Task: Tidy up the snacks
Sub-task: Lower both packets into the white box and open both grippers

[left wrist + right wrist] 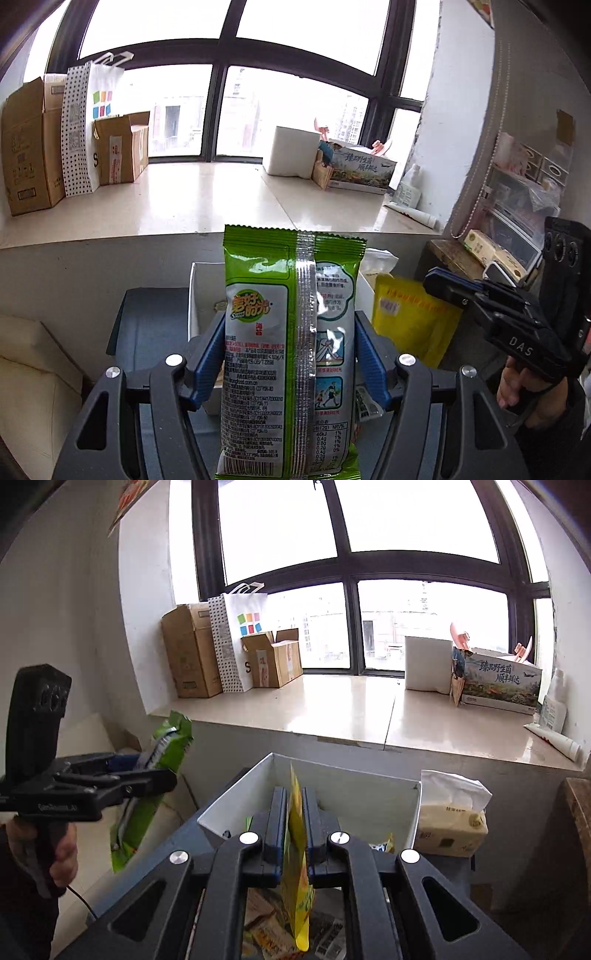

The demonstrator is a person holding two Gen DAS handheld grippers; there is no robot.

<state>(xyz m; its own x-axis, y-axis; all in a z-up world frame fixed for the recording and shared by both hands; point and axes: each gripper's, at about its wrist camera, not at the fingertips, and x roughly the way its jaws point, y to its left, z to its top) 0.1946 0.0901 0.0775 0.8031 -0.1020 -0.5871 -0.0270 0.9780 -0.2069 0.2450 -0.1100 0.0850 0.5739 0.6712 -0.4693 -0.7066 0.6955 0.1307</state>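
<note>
We hold a green foil snack packet (291, 350) clamped across its width in the left gripper (290, 354), and a thin yellow plastic snack pouch (297, 849) pinched edge-on in the right gripper (295, 825), both above the white open bin (384, 794). The yellow pouch hangs from a narrow pinch, so we judge a quick swing could slip it free outside the bin.

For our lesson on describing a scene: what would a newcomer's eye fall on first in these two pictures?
First, the green snack packet, upright and clamped between the blue pads of the left tool, filling the middle of the left wrist view. Next, the thin yellow packet pinched edge-on in the shut right tool, above the white bin. Behind both, the bright window glares over a ledge with cardboard boxes.
</note>
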